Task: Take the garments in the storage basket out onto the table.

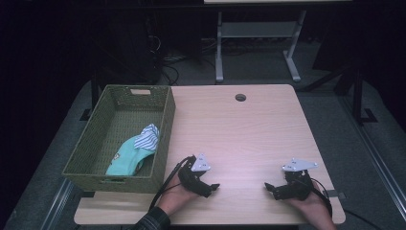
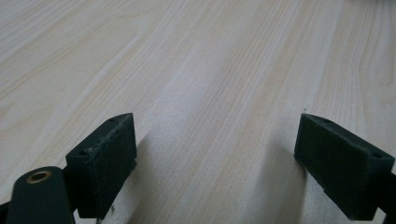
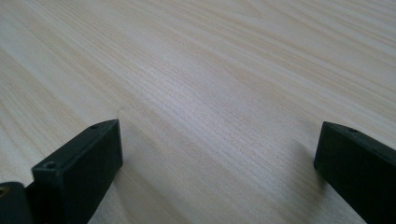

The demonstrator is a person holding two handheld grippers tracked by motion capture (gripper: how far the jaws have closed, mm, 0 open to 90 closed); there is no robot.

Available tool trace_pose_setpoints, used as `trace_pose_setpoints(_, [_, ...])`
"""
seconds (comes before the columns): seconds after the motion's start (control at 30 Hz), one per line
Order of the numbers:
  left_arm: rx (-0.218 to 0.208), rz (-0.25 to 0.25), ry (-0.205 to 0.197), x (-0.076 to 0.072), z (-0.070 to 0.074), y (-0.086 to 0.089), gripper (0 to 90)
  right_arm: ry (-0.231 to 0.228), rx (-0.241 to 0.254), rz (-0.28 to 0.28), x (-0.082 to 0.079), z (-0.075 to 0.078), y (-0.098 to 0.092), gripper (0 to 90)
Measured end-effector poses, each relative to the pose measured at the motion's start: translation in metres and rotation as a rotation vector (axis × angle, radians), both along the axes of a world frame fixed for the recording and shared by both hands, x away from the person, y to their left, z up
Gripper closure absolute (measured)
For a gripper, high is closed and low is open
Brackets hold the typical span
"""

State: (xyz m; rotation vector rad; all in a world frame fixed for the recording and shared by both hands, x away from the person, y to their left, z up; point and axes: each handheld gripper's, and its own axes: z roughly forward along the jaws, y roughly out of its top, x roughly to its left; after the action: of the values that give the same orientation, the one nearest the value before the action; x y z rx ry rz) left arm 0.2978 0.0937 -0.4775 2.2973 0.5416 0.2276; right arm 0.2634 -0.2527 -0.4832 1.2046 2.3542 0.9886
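Both grippers rest low over the light wooden table (image 1: 249,129) near its front edge, pointing toward each other. My left gripper (image 1: 214,187) is open; in the left gripper view its black jaws stand wide apart around the gripper's midpoint (image 2: 217,154), with bare wood grain between them. My right gripper (image 1: 268,187) is open too, and the right gripper view shows the same wide gap at the gripper's middle (image 3: 219,158), holding nothing. A woven green basket (image 1: 165,139) stands on the table's left side, holding a mint-green cloth (image 1: 125,160) and a striped blue-and-white cloth (image 1: 147,137).
A round cable hole (image 1: 240,97) is set into the table near its far edge. Beyond the table, the white legs of another desk (image 1: 219,52) stand on a dark floor with cables. A grey mat (image 1: 364,158) lies to the right of the table.
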Motion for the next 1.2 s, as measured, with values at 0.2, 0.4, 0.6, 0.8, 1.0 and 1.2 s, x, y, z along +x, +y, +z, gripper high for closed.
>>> trace_pose_setpoints(0.2, [0.0,0.0,0.001,0.002,0.0,0.0,12.2,0.007,0.002,-0.004,0.0,0.0,0.0,0.6])
trace_pose_setpoints(0.4, [0.019,-0.006,0.007,0.007,0.002,-0.002,12.3,0.006,0.002,-0.004,0.0,0.0,0.0,0.5])
trace_pose_setpoints(0.6, [0.022,0.006,0.025,0.01,0.004,0.0,12.5,0.011,0.005,0.0,0.0,0.0,0.001,0.5])
trace_pose_setpoints(0.8, [0.007,0.014,0.036,0.012,0.007,0.003,12.6,0.01,0.005,0.002,0.0,0.0,0.001,0.5])
trace_pose_setpoints(1.0, [0.006,0.037,0.038,0.015,0.014,0.008,12.7,0.008,0.006,0.001,0.0,0.0,0.001,0.5])
trace_pose_setpoints(1.2, [0.029,0.045,0.032,0.016,0.018,0.009,12.7,0.009,0.007,0.001,0.0,0.0,0.001,0.5])
